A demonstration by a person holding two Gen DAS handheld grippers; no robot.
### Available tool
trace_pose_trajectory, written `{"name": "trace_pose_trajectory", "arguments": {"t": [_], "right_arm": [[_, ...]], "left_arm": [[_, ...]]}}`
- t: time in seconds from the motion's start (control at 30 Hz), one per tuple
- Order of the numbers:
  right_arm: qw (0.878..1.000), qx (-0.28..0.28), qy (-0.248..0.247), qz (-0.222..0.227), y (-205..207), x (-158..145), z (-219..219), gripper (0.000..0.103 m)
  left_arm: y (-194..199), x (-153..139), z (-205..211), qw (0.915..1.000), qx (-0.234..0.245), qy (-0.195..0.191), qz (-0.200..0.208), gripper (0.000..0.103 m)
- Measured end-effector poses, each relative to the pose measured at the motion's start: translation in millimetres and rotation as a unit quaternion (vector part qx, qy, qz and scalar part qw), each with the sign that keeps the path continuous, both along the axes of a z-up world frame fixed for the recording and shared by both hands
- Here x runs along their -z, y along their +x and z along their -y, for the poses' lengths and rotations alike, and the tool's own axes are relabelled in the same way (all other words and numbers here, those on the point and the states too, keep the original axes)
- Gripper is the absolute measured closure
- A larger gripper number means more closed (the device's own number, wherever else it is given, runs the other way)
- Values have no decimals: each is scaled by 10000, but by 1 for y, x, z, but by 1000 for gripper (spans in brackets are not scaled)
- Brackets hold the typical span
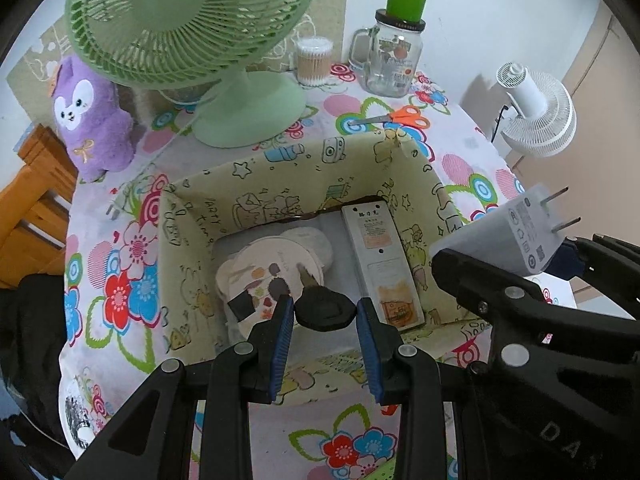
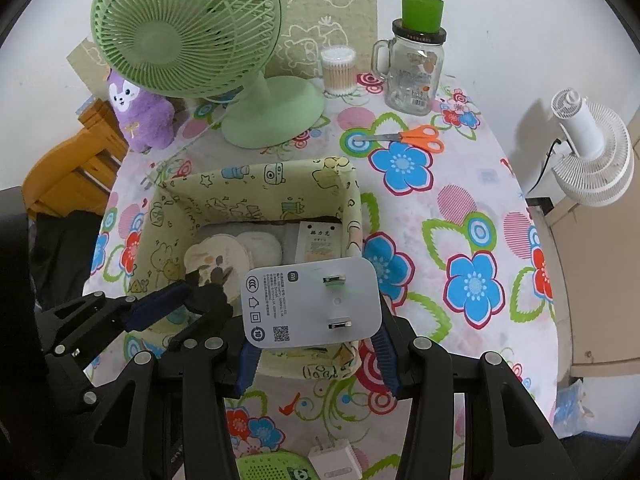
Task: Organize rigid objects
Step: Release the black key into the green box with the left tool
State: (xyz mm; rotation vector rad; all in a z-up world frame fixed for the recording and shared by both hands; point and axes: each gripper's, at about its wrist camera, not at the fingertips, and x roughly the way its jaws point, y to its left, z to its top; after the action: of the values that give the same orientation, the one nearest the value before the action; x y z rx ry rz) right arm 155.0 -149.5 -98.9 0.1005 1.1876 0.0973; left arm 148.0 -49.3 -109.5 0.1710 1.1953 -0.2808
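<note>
A yellow-green fabric storage box (image 1: 280, 184) (image 2: 256, 192) stands on the flowered table and holds round compacts (image 1: 276, 272) and a long white remote (image 1: 382, 264). My left gripper (image 1: 324, 312) is shut on a key with a black head (image 1: 325, 309), held over the box's near part; the key also shows in the right wrist view (image 2: 210, 298). My right gripper (image 2: 314, 344) is shut on a white plug charger (image 2: 312, 304) (image 1: 508, 236), held above the box's near right corner, prongs facing forward.
Behind the box are a green desk fan (image 2: 188, 40), a purple plush (image 1: 90, 120), a cotton swab tub (image 2: 339, 70), a glass jar with a green cup on it (image 2: 416, 72), and orange scissors (image 2: 416, 138). A white fan (image 2: 592, 152) stands right. Another white plug (image 2: 332, 460) lies near.
</note>
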Motion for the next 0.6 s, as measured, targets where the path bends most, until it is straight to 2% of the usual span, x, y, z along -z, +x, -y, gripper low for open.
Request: {"name": "trace_pose_trajectory", "arguments": {"t": [0.4, 0.6], "right_arm": [[9999, -15, -13, -131, 6, 10, -3, 51], [9999, -9, -10, -136, 7, 10, -3, 51]], "left_arm": [[7, 14, 4, 9997, 108, -58, -217, 70], [6, 16, 3, 9997, 112, -37, -234, 59]]}}
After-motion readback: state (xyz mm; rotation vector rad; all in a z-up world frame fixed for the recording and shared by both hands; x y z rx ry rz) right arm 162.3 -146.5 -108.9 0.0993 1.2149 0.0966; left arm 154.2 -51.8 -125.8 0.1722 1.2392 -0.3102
